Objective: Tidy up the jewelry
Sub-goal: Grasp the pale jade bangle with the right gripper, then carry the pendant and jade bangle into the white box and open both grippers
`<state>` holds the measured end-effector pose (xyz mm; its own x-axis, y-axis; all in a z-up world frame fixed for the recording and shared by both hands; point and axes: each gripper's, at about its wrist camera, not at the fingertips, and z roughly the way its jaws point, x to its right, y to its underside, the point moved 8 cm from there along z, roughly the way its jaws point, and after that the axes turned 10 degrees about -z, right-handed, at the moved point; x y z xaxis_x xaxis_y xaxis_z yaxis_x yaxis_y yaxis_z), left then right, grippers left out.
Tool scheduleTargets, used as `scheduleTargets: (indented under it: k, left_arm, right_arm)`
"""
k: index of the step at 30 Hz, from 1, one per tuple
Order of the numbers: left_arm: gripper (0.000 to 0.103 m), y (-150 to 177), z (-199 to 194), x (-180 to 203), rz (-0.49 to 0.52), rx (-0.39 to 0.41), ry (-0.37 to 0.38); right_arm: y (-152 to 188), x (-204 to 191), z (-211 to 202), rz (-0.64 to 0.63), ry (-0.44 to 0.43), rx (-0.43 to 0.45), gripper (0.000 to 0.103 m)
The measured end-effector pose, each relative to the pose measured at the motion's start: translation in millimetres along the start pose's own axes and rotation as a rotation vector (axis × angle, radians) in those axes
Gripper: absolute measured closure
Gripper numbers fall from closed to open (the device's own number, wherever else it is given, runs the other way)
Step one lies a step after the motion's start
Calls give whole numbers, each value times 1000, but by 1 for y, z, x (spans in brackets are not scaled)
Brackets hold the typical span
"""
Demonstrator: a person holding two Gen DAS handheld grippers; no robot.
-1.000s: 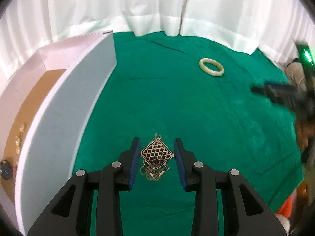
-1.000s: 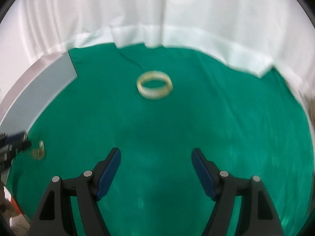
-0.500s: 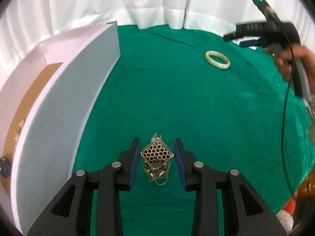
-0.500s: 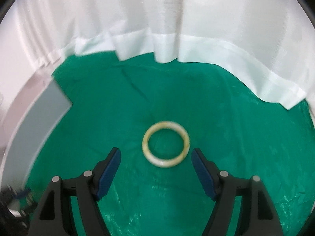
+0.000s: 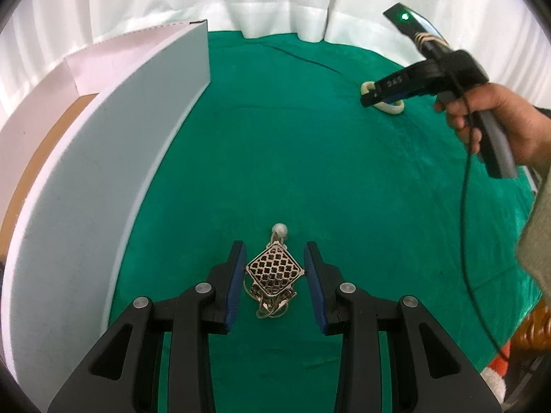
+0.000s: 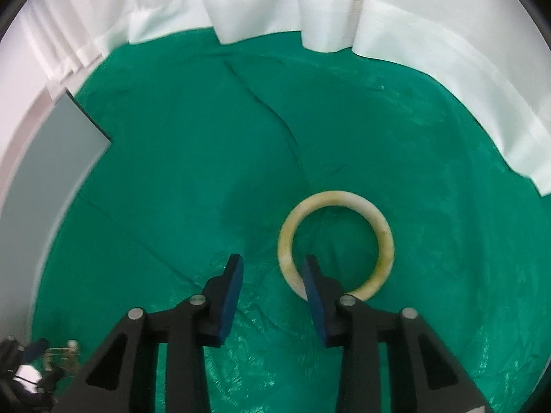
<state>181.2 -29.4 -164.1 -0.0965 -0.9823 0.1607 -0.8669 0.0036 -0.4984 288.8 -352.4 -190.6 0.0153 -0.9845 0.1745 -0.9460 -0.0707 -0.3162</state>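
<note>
Half a second before, the right gripper (image 6: 272, 280) had its fingers spread wide, with the pale bangle (image 6: 335, 246) lying between them and a bit ahead. Now the fingers had come closer together, and the gripper had gone forward to the bangle. Its right finger sat inside the ring and its left finger sat outside, so the near-left part of the ring lay in the gap. The fingers were still apart and did not squeeze the ring. The bangle lay flat on the green surface (image 6: 193, 179).

In the left wrist view the right gripper (image 5: 380, 94) had dropped down over the bangle (image 5: 391, 108). It hid most of the ring, so only small bits showed. The person's right hand (image 5: 496, 117) held the handle, with the fingers wrapped around it, and a black cord (image 5: 465, 227) hung down from it.

The left gripper (image 5: 275, 277) had hardly moved. Its fingers were a little apart, and the gold lattice pendant (image 5: 274, 269) sat between them. I could not tell if the pads touched its corners. A tangle of chain (image 5: 272, 304) lay under the pendant, and a small pearl bead (image 5: 279, 230) now showed just past it.

The white box (image 5: 113, 158) stood at the left. Its wall hid most of the inside. In the right wrist view the pendant was only a small blurry gold spot at the bottom left.
</note>
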Motion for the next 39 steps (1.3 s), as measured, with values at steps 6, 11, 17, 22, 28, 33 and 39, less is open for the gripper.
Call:
scheduleTargets:
  k: [6, 11, 17, 22, 28, 33, 39]
  left_arm:
    - [69, 6, -1, 5, 3, -11, 21]
    - [69, 12, -5, 10, 0, -27, 49]
    - [69, 16, -21, 19, -6, -29, 93]
    - [69, 16, -38, 29, -18, -29, 148]
    - [69, 10, -63, 36, -52, -25, 229]
    - [69, 0, -93, 30, -91, 0, 277]
    - [69, -6, -112, 15, -136, 10, 306]
  right_arm:
    - [20, -1, -11, 15, -6, 9, 92]
    - [55, -17, -38, 2, -49, 28, 93]
    - [103, -32, -81, 87, -241, 103, 93]
    - [142, -34, -112, 216, -410, 165, 92]
    - [159, -27, -144, 311, -532, 244, 92]
    - [150, -29, -170, 328, -601, 315, 92]
    - [135, -55, -187, 293, -639, 344, 92]
